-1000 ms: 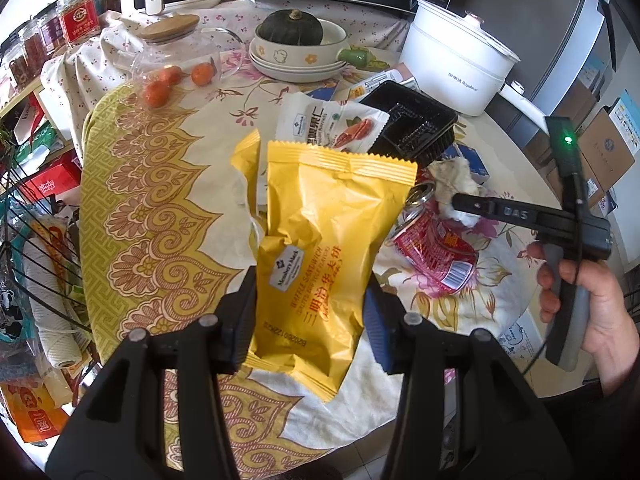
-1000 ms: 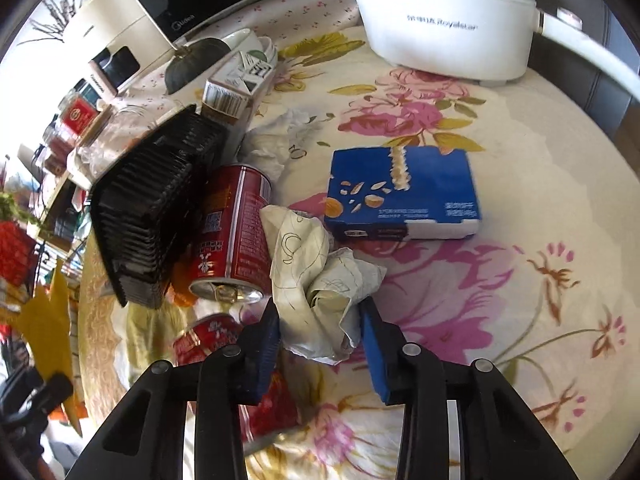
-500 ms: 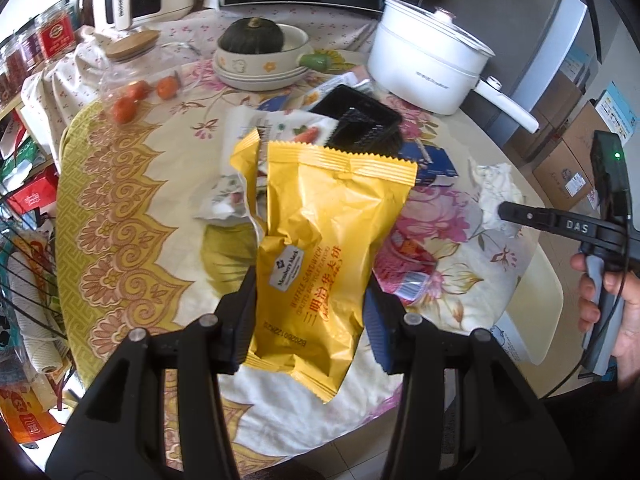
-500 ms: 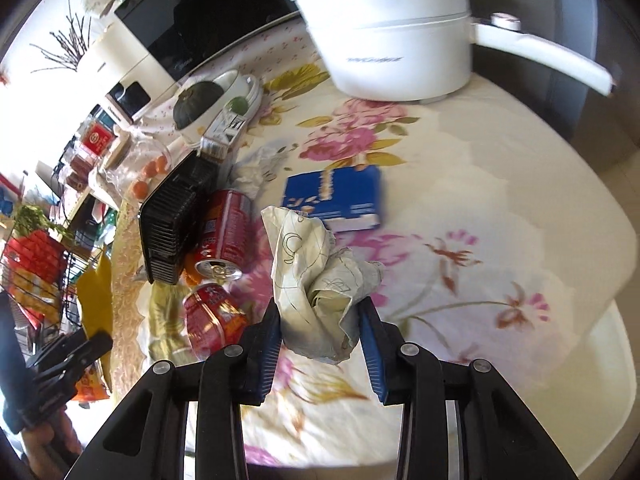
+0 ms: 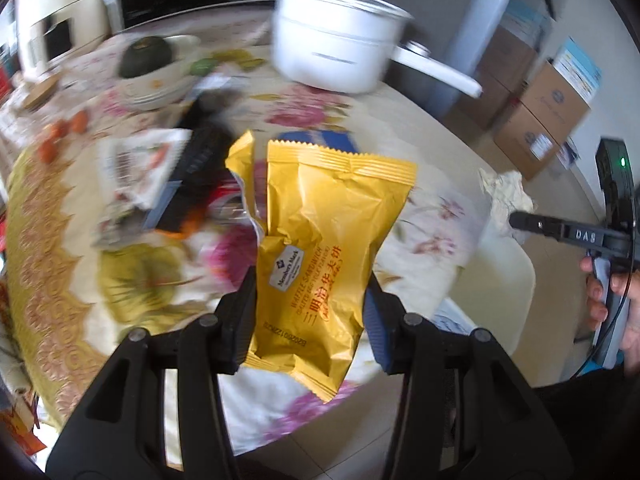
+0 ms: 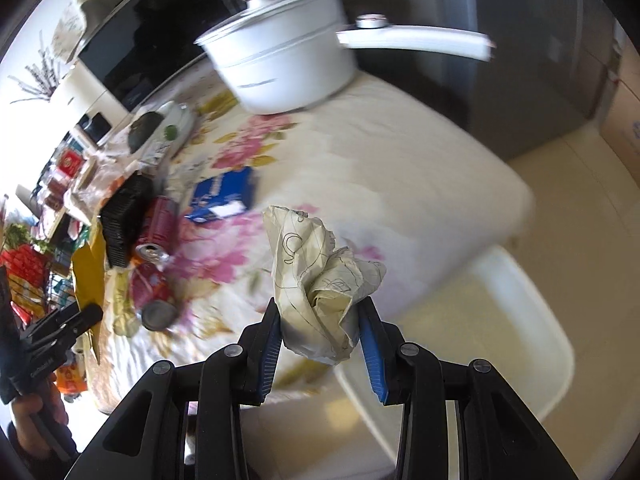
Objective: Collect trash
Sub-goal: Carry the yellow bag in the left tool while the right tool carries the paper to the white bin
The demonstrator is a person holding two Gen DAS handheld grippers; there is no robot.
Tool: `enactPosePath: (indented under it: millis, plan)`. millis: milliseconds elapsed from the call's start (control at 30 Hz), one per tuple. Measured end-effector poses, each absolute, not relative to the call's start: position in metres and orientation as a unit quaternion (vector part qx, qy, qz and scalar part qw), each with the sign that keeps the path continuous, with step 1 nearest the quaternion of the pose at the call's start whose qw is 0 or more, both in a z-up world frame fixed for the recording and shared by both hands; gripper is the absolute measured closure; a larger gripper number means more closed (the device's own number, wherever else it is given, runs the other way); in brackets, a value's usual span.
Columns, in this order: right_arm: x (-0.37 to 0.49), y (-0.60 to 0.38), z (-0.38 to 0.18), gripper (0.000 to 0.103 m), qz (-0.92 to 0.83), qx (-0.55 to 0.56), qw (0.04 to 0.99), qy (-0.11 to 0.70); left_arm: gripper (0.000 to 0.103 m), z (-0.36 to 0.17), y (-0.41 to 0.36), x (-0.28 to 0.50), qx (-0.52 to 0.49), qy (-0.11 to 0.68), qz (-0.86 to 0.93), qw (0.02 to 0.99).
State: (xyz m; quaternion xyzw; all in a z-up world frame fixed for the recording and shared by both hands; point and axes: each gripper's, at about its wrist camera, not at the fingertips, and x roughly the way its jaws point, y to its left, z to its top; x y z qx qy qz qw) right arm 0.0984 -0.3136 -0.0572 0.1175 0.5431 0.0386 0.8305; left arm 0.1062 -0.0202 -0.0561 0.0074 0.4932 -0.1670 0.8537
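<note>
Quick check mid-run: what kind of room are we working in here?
Most likely a home kitchen or dining corner: a table under a floral cloth carries a white electric pot and a squash in a bowl, with a dark microwave behind.

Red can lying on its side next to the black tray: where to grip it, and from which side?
Grip the red can across its round body, midway along, coming from above with the fingers on either side of its width. It lies flat, open end toward the camera, so the ends are awkward. The black tray sits very close on one side, so that finger has little room.
</note>
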Motion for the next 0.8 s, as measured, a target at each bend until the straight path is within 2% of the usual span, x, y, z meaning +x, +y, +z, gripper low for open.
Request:
enactPosePath:
  millis: [500,800]
  plan:
    - [0.042,-0.408,-0.058,0.065,-0.01,0.122,0.822,0.555,0.053,-0.087,-0.191,0.093,0.089,0.515,-0.29,0.802]
    - [0.016,-0.447,-0.072,0.065,-0.034,0.132,0.81,0.57,0.053,-0.112,-0.249,0.09,0.101,0.54,-0.32,0.772]
